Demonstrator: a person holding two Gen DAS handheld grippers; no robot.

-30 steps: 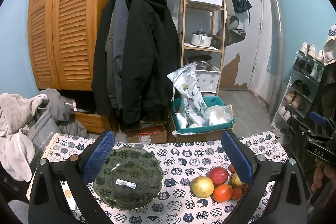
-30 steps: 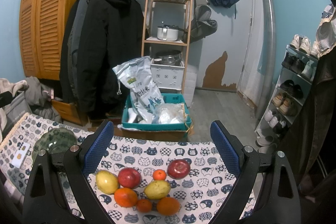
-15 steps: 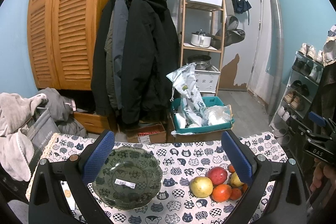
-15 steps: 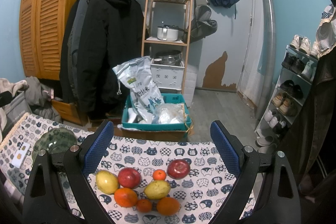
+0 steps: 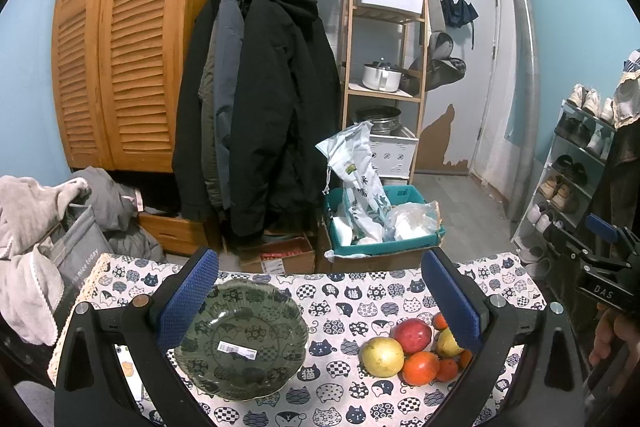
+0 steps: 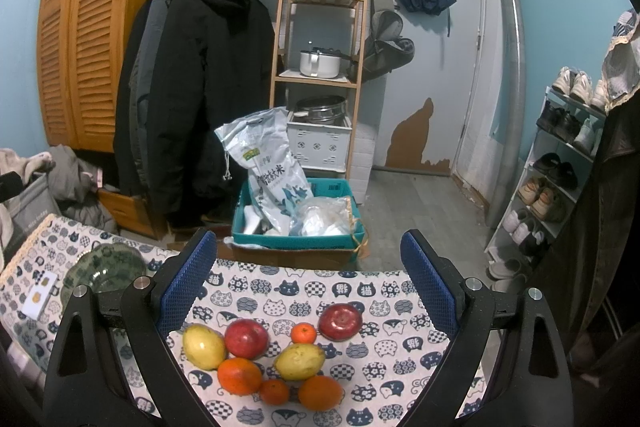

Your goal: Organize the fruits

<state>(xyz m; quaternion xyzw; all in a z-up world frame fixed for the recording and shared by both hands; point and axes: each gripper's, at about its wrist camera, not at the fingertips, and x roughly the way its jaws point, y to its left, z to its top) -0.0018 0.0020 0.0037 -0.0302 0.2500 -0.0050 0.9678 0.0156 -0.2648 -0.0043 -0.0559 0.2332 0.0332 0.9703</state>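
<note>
A green glass plate (image 5: 240,337) with a white sticker lies on the cat-print tablecloth (image 5: 344,291), under my open left gripper (image 5: 320,301). The plate (image 6: 102,267) shows at far left in the right wrist view. Several fruits sit in a cluster on the cloth: a yellow fruit (image 6: 203,346), a red apple (image 6: 246,339), a second red apple (image 6: 340,321), a small mandarin (image 6: 303,333), another yellow fruit (image 6: 300,361) and oranges (image 6: 239,375). My right gripper (image 6: 308,281) hangs open above them, holding nothing. In the left wrist view the fruits (image 5: 412,349) lie at right.
Beyond the table's far edge stand a teal crate (image 6: 298,233) with bags, hanging dark coats (image 5: 256,107), a wooden shelf (image 6: 320,67) and a shoe rack (image 6: 560,179). A small card (image 6: 38,297) lies left of the plate. A person's hand (image 5: 612,335) holds the right gripper.
The left wrist view has shifted very slightly; the plate and fruits sit a touch left and lower in frame. The right gripper has not moved.
</note>
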